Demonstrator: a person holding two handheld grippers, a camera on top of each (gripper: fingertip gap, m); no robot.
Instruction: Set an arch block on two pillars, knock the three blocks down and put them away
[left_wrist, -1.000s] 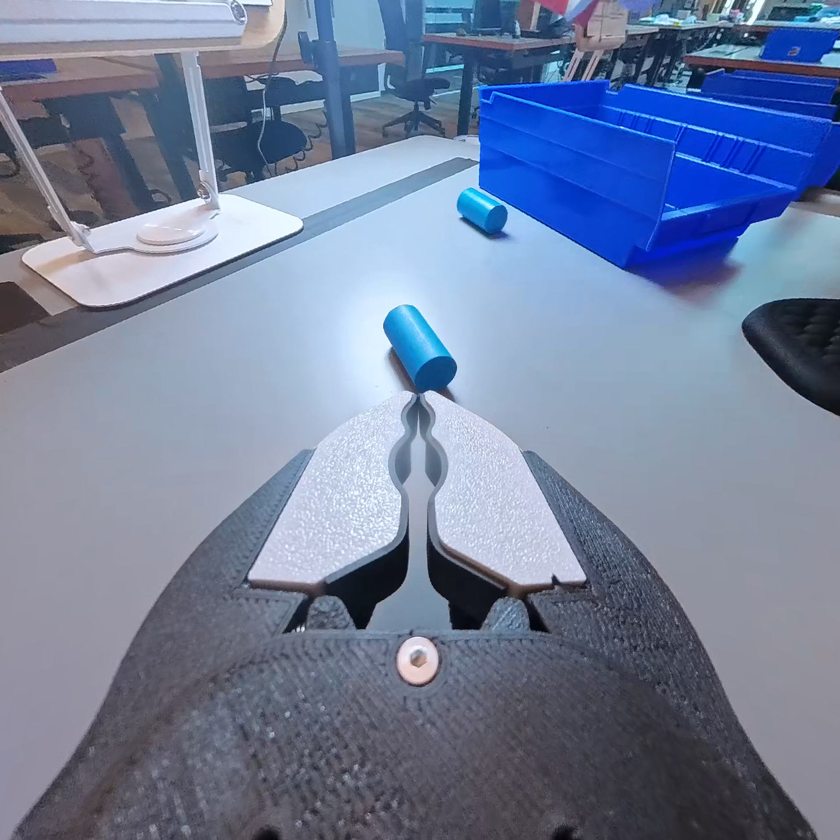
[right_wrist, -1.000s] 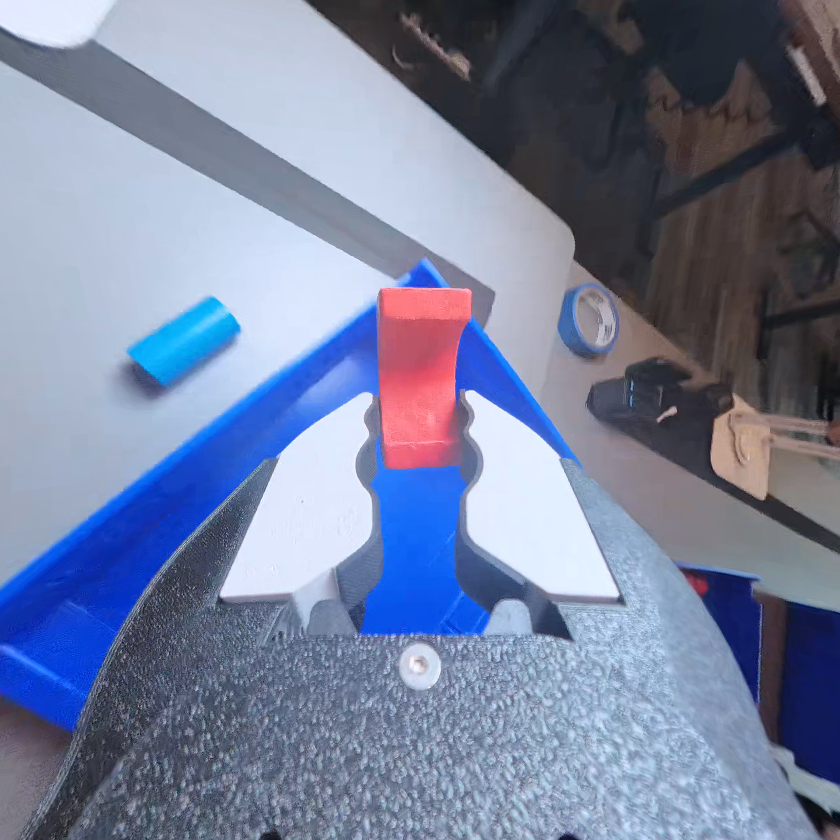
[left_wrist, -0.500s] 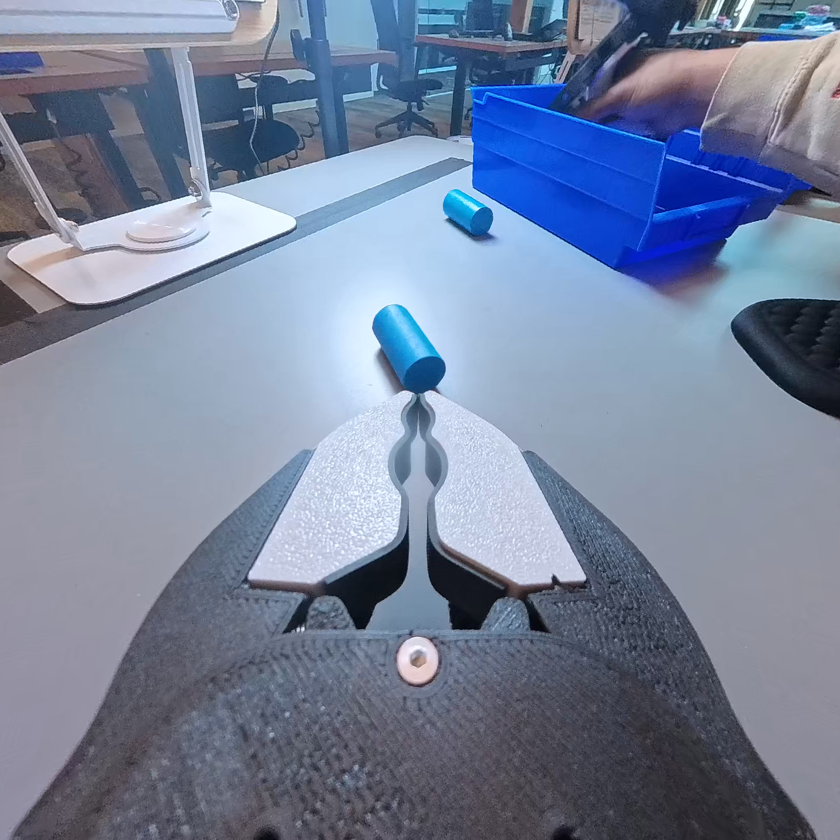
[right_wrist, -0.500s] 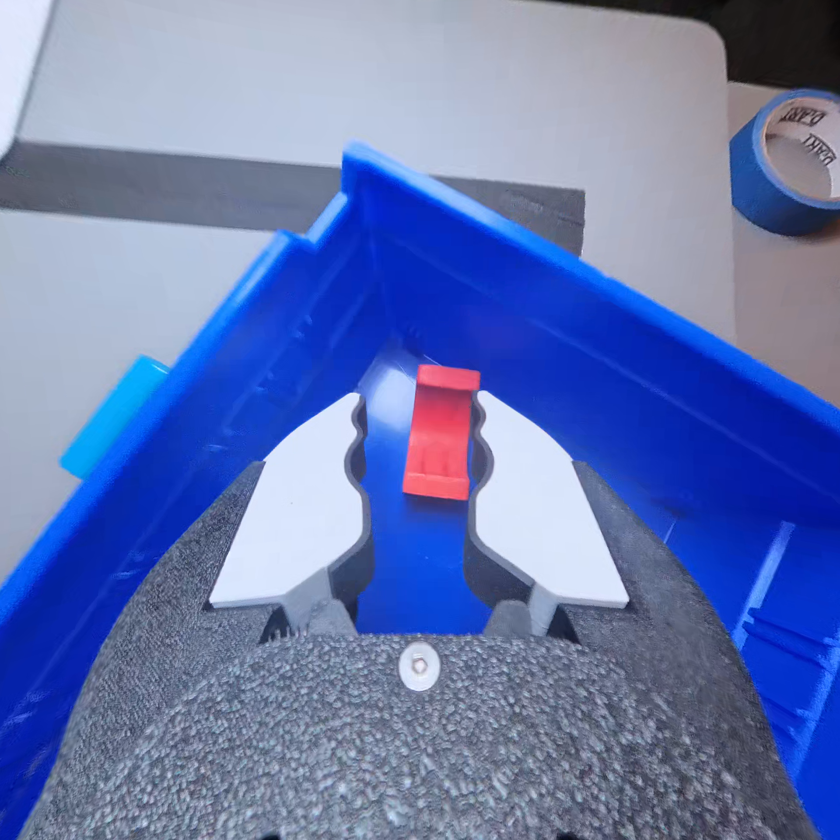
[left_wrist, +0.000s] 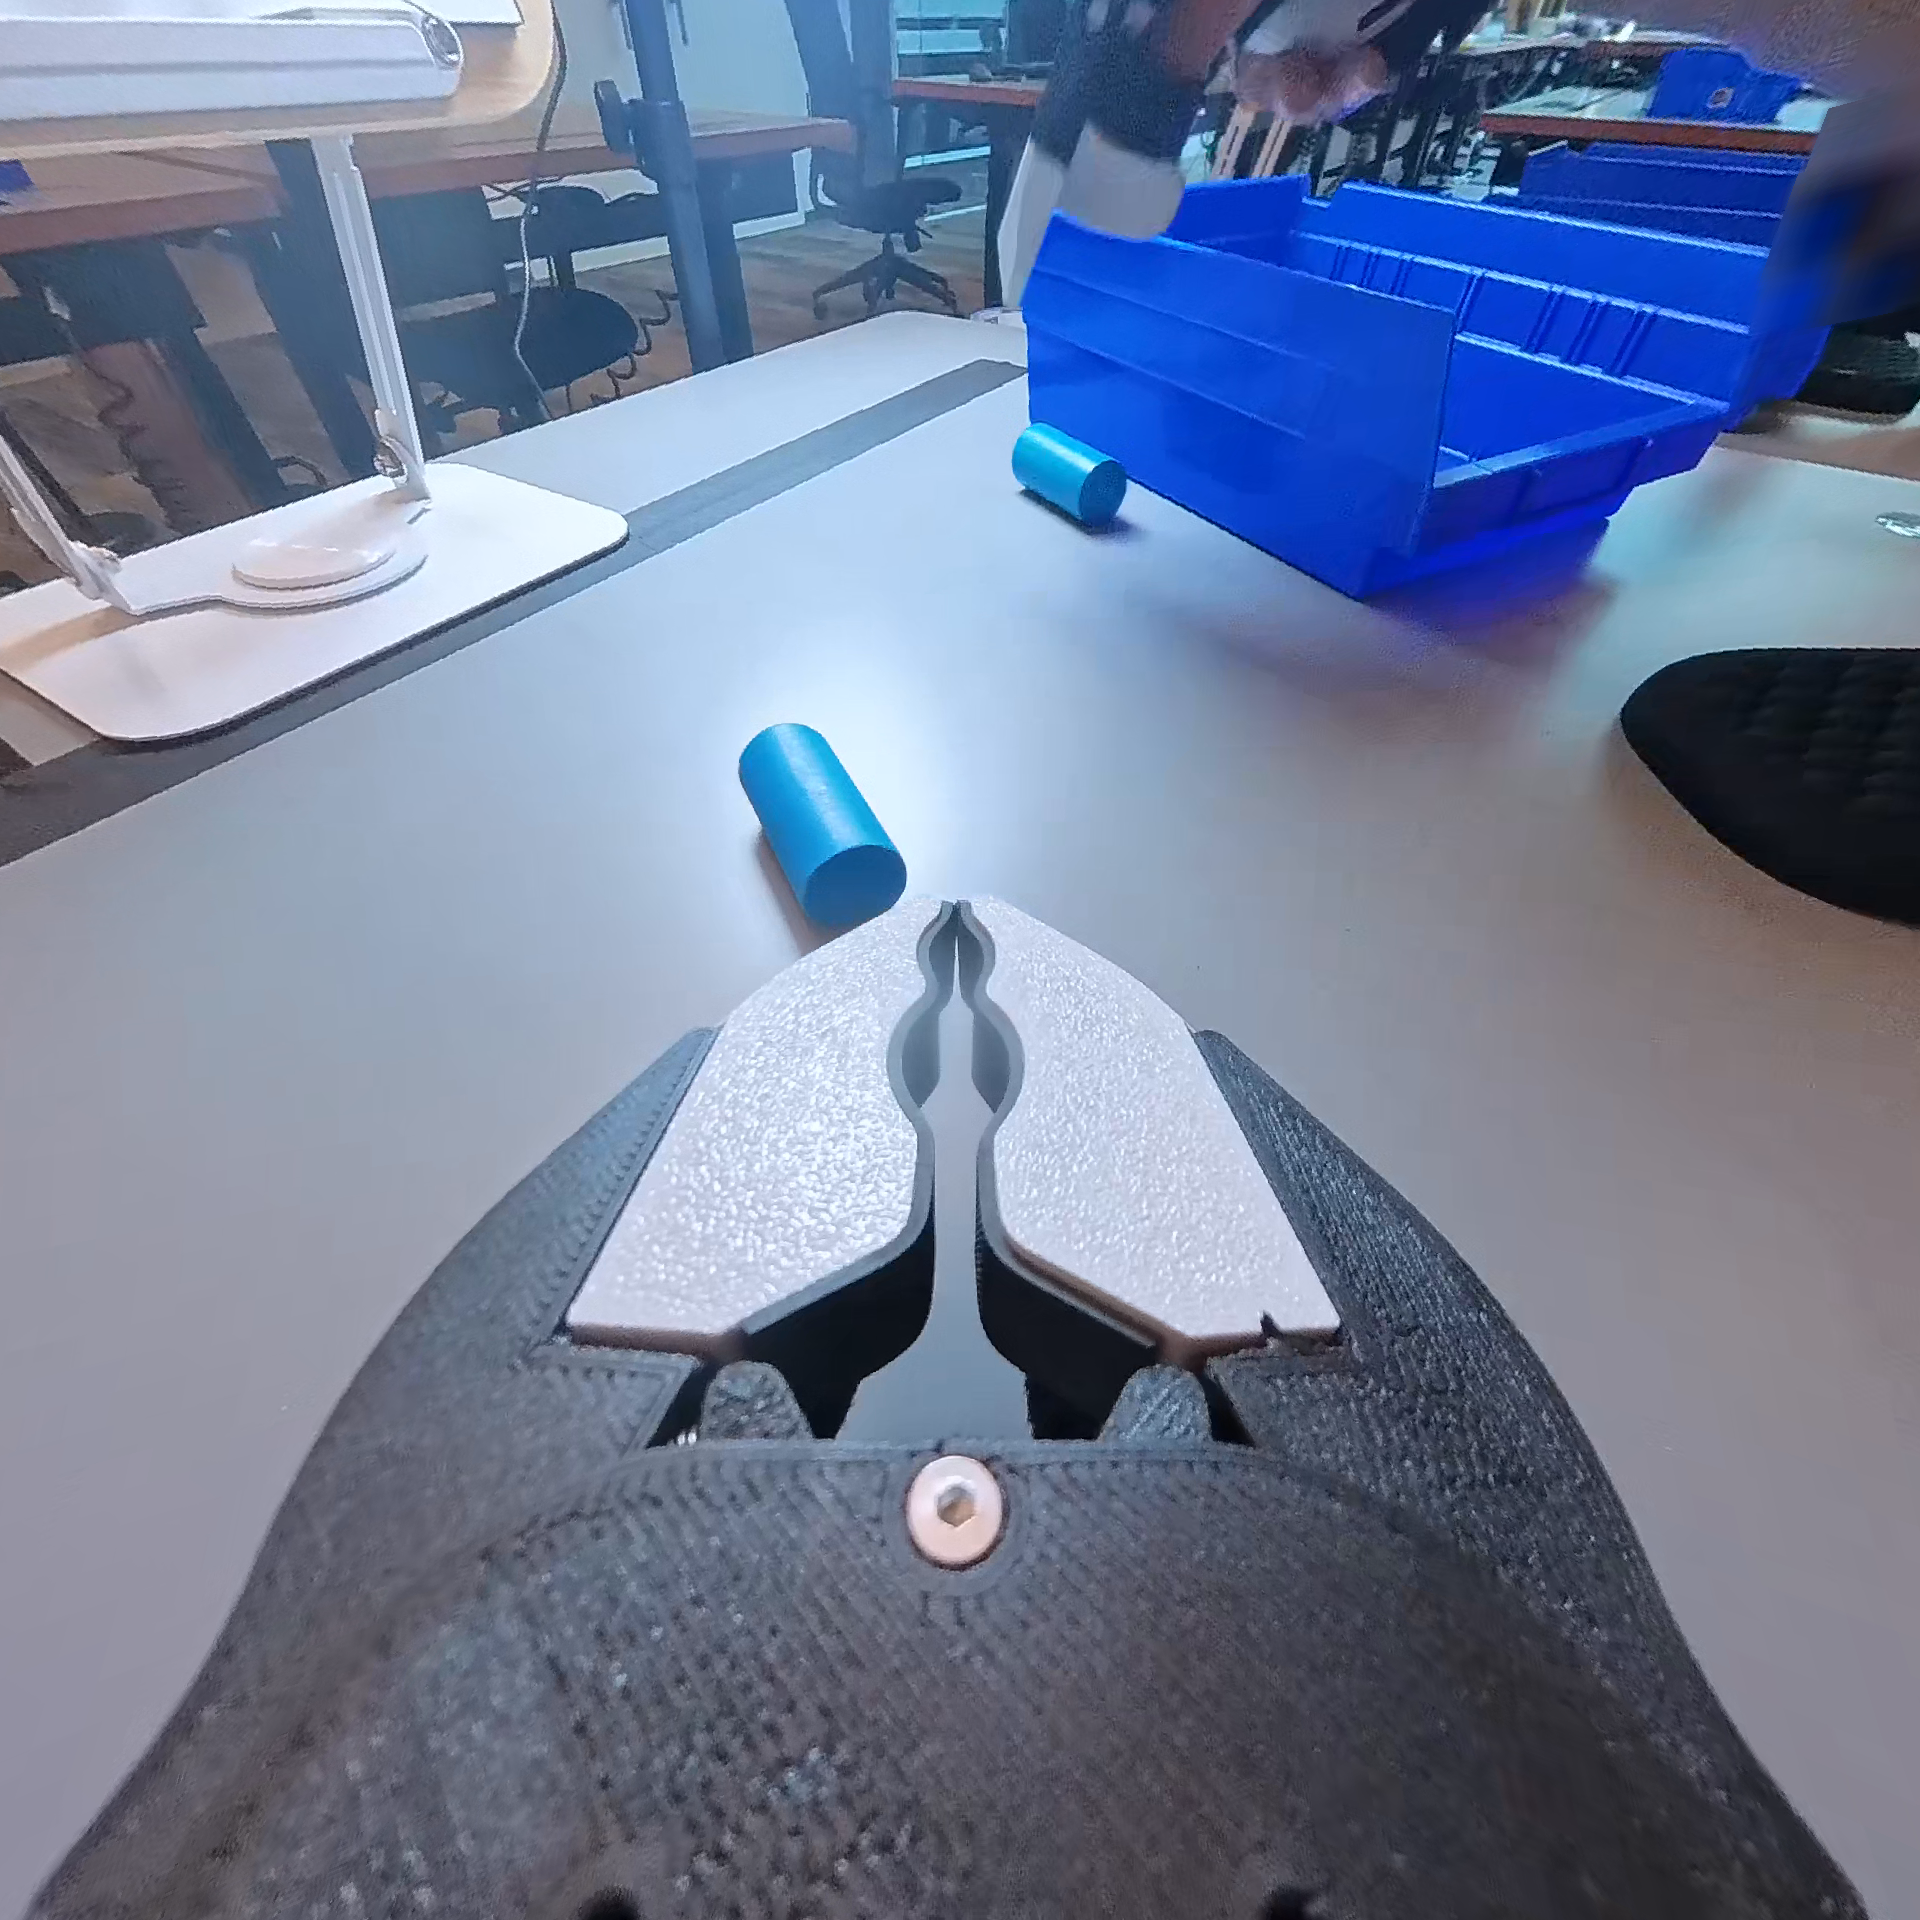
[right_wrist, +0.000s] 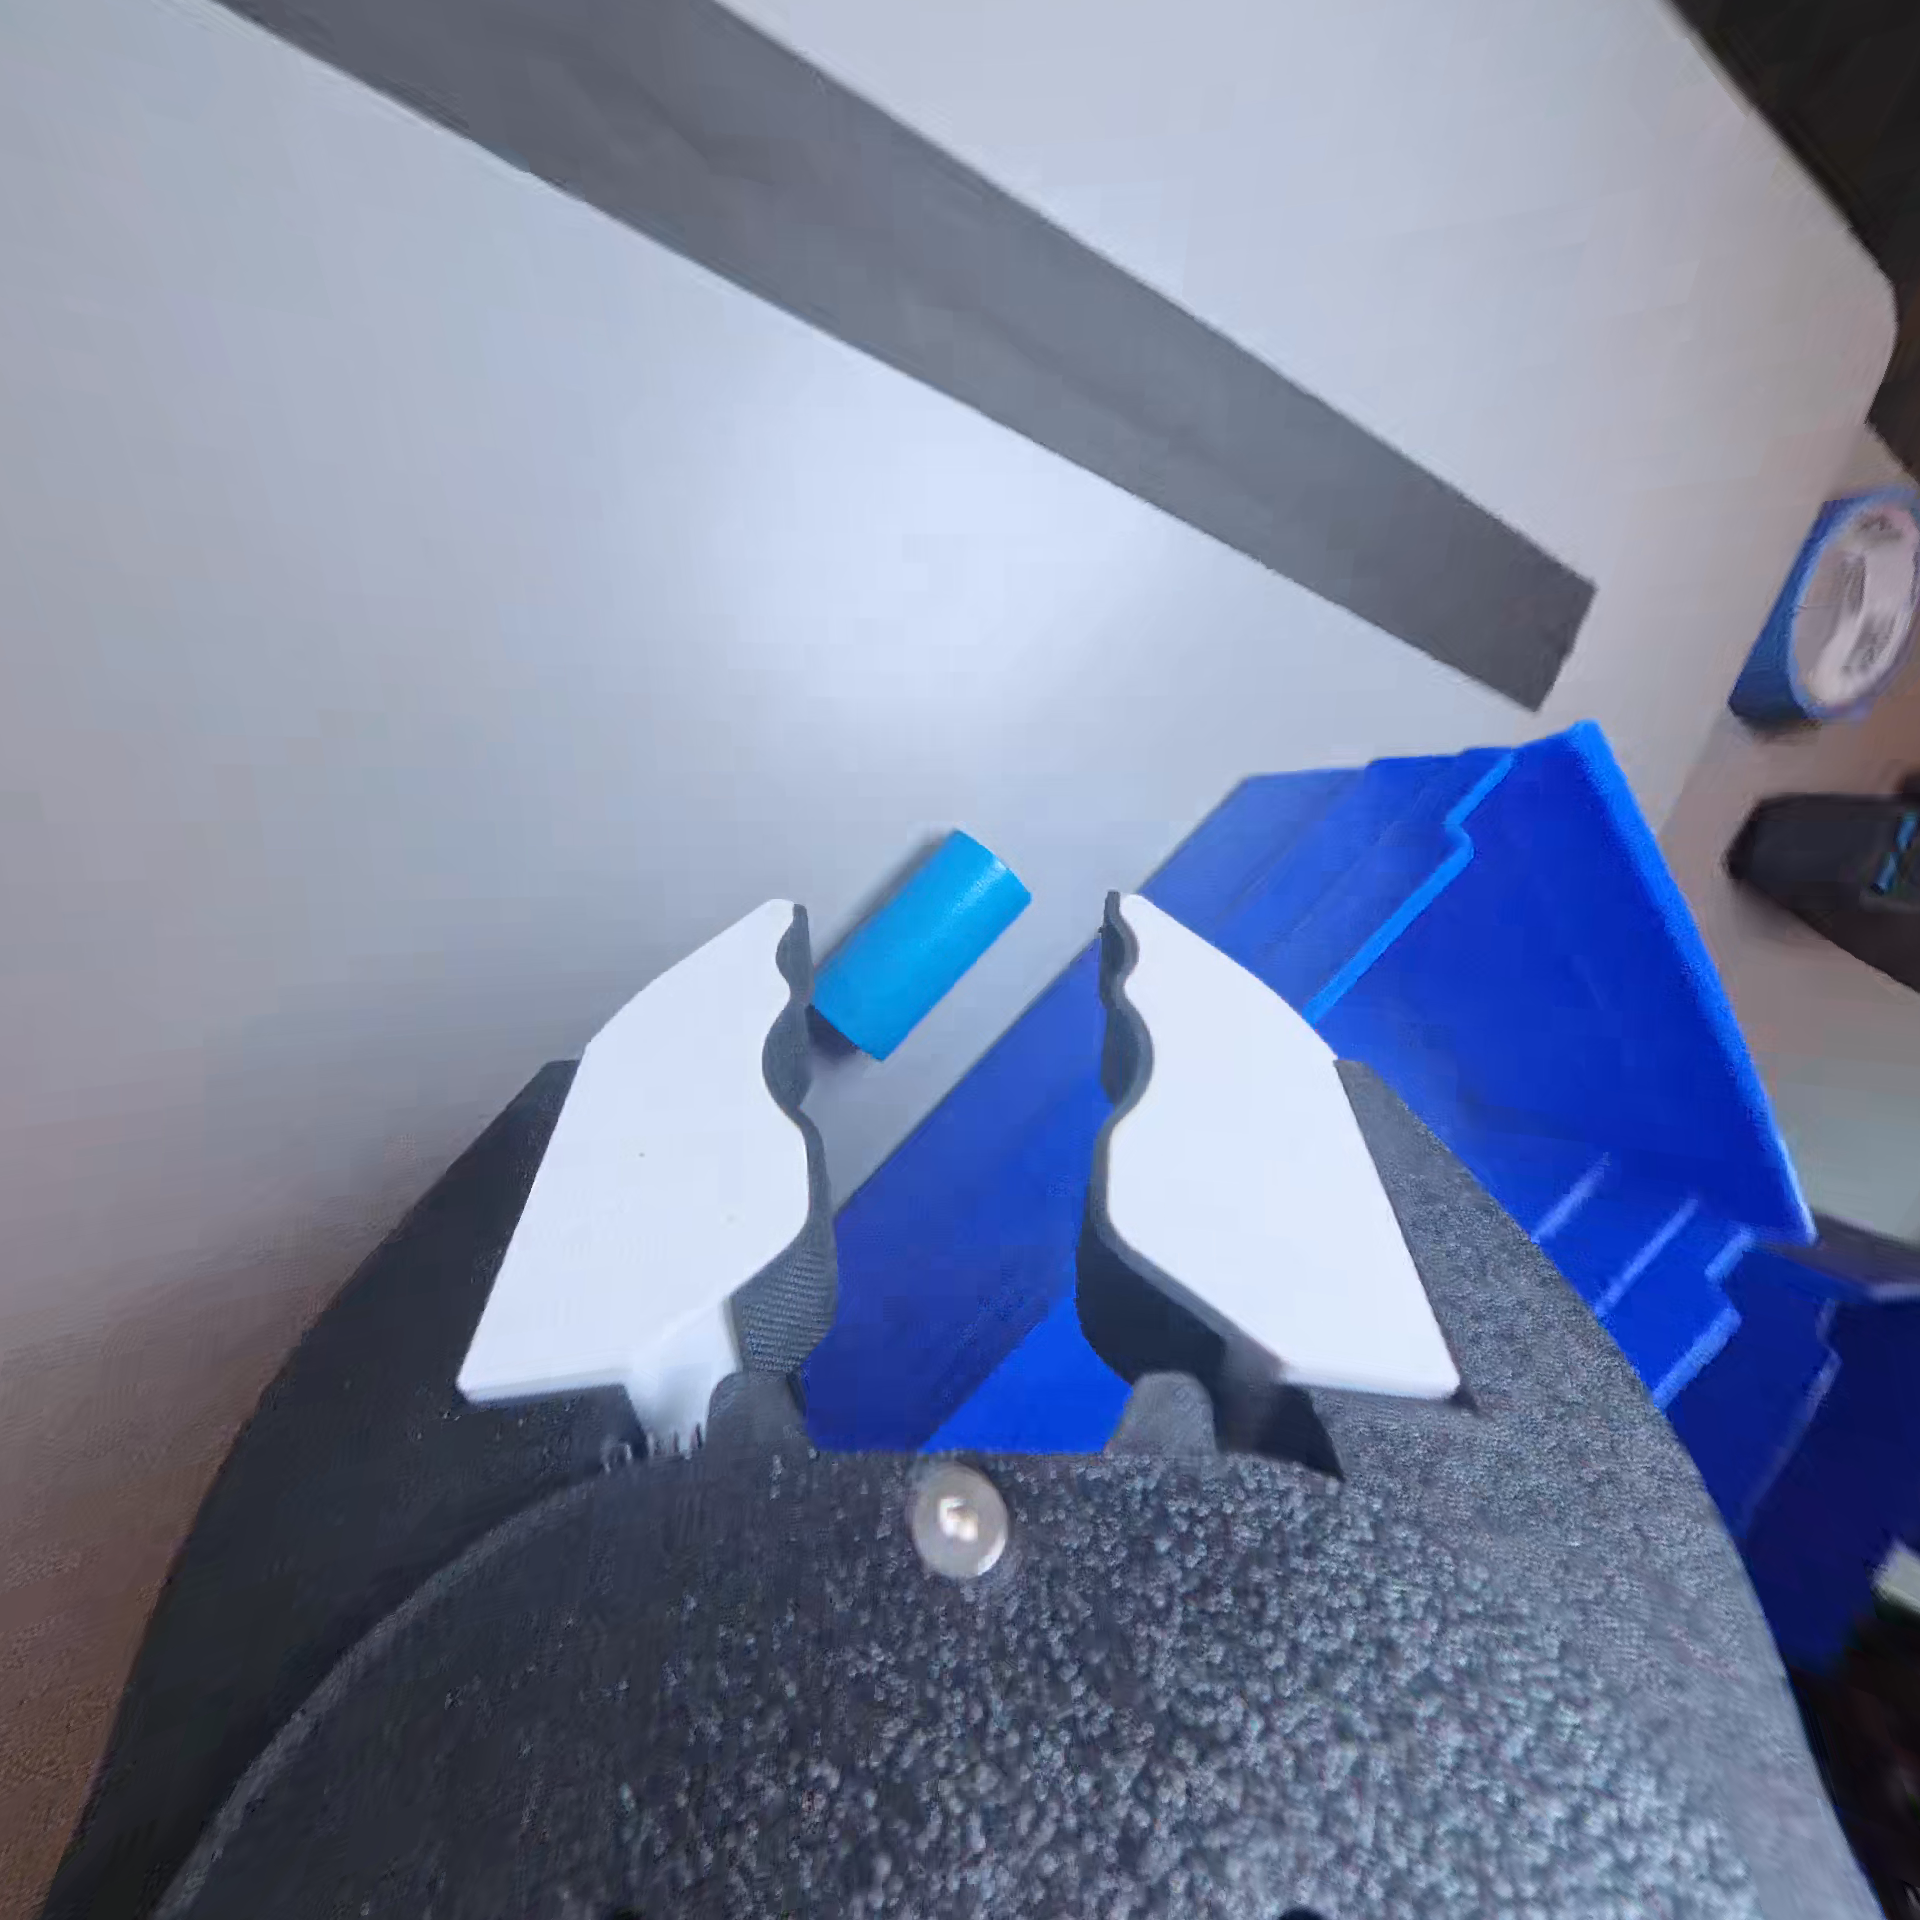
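Two light blue cylinder pillars lie on their sides on the grey table (left_wrist: 312, 1039). The near pillar (left_wrist: 821, 821) lies just ahead and left of my left gripper (left_wrist: 956, 909), which is shut and empty. The far pillar (left_wrist: 1070, 483) lies beside the blue bin (left_wrist: 1299, 416). In the right wrist view the far pillar (right_wrist: 920, 940) lies on the table below my right gripper (right_wrist: 951, 904), which is open and empty above the blue bin's (right_wrist: 1507, 987) outer wall. The right gripper also shows blurred above the bin's far end in the left wrist view (left_wrist: 1101, 177). The red arch is out of view.
A white lamp base (left_wrist: 270, 592) stands at the left, by a dark strip (right_wrist: 935, 312) across the table. A black mesh pad (left_wrist: 1797, 769) lies at the right. A blue tape roll (right_wrist: 1860, 613) and a black device (right_wrist: 1829, 873) lie beyond the bin. Left tips to right tips: about 35 cm. From either gripper's tips it is about 35 cm to the white lamp base (left_wrist: 270, 592).
My right gripper let the red arch go into the blue bin, opened wider, and moved out over the bin's wall toward the far pillar. My left gripper stayed shut and drifted slightly right.
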